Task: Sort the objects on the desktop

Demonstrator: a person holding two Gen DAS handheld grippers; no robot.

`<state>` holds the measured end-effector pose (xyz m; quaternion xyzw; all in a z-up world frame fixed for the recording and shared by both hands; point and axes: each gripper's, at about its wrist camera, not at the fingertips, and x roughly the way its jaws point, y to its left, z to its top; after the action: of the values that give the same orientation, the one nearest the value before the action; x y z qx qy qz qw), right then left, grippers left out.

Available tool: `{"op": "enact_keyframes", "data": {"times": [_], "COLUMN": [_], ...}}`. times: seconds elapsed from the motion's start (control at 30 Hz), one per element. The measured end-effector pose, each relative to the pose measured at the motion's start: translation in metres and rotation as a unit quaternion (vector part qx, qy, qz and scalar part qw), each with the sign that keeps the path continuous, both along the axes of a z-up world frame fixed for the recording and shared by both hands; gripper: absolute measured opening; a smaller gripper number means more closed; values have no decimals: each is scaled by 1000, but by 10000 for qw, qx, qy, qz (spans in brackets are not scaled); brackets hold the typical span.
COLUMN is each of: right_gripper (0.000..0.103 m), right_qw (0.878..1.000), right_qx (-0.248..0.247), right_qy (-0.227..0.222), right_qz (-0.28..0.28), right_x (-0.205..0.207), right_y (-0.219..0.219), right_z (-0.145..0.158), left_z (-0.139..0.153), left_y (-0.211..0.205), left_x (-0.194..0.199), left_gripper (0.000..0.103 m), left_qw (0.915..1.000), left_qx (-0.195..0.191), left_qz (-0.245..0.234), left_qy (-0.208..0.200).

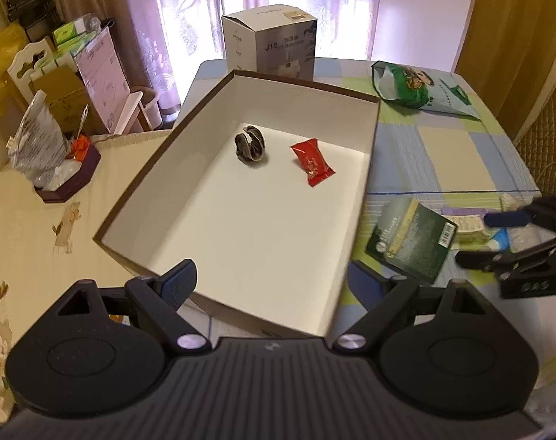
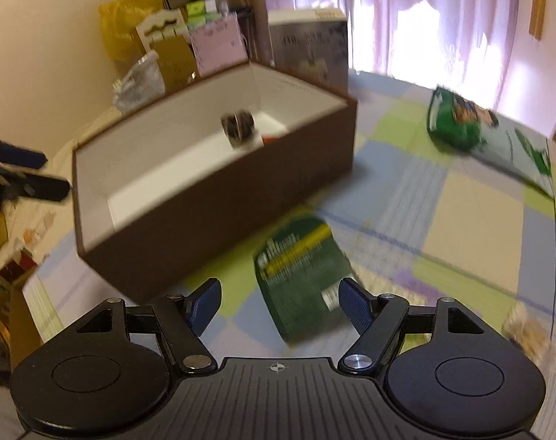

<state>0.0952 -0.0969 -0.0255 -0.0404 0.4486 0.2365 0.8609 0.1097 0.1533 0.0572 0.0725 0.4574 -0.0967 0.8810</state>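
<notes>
1. Left claw [image 1: 274, 286]: fingers spread wide apart, empty, hovering over the near edge of the open box [image 1: 190, 139].
2. Right claw [image 2: 279, 302]: fingers apart, nothing between them, positioned above the near end of the dark green booklet [image 2: 303, 271]. This view is motion-blurred.
3. Box: brown outside, white inside, standing on the desk [image 1: 442, 157], which carries a checked pastel cloth.
4. Box contents: a dark scrunchie [image 1: 250, 144] and a red snack packet [image 1: 312, 161], side by side toward the far end, not touching.
5. Dark green booklet lies flat on the desk just right of the box's near right corner.
6. A small pale packet [image 1: 470, 225] lies right of the booklet; detail unclear.
7. A green printed bag [image 1: 417, 90] lies at the far right of the desk.
8. A grey carton [image 1: 270, 38] stands upright just beyond the box's far wall.
</notes>
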Motion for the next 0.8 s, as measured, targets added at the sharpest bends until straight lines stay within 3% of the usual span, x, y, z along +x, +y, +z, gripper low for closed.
{"op": "enact_keyframes", "data": {"times": [0.07,0.37,0.53,0.6,0.7,0.77,0.8], "right_gripper": [77,76,76,76,44,44,27], "right_qw": [9999,9958,9665,9575,9499,9497,9505], "right_qx": [-49,633,1985,2272,2530,2541,2559], "right_qy": [97,433,1021,1013,971,957,877], "right_qz": [-6,-506,-1269,-1457,-1555,-1562,-1530], "right_x": [-3,16,31,33,35,37,35], "right_y": [-7,-55,-82,-85,-85,-83,-82], "right_z": [-11,-48,-81,-89,-98,-101,-100], "left_z": [0,-10,-14,-16,-19,-20,-20], "left_y": [-1,5,10,10,10,10,10], "left_x": [-6,10,28,34,41,44,45], "left_gripper": [87,87,87,87,87,87,87], "left_qw": [10000,9993,9989,9988,9988,9988,9988], "left_qx": [-83,-83,-53,-32,15,32,37], "left_qz": [26,342,427,427,412,397,389], "left_qy": [33,137,187,227,272,287,292]}}
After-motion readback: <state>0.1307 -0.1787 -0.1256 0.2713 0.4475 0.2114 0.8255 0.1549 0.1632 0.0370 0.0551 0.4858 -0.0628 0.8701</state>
